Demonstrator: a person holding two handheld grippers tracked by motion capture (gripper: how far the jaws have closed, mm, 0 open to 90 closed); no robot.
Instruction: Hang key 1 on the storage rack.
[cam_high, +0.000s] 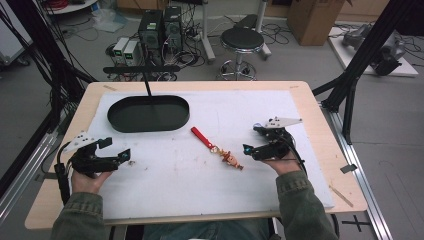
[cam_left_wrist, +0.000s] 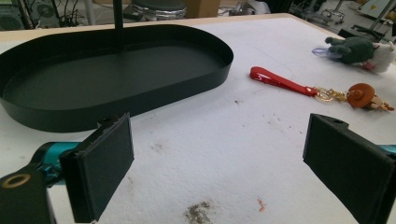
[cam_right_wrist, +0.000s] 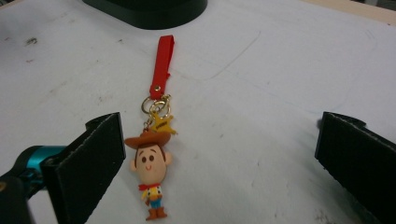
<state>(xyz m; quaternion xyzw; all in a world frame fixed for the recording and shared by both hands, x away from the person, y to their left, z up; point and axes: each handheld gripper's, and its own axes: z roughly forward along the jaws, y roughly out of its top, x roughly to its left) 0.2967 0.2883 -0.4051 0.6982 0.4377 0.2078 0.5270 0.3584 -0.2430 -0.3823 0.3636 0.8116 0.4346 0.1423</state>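
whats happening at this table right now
A person sits at the table with a hand-held gripper in each hand. The right hand-held gripper is open and aimed at a cowboy keychain with a red strap, which lies flat on the white mat between its jaws' line of sight, untouched. The left hand-held gripper is open too, resting off to the side near a black oval tray, which looks empty.

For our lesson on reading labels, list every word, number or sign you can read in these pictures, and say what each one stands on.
No text here can be read for certain.
Gold star charm on the cowboy keychain: a short word is printed on it, too small and blurred to read.
Red strap: no writing.
Black oval tray: no writing.
Small boxes on the floor: any markings are too small to read.
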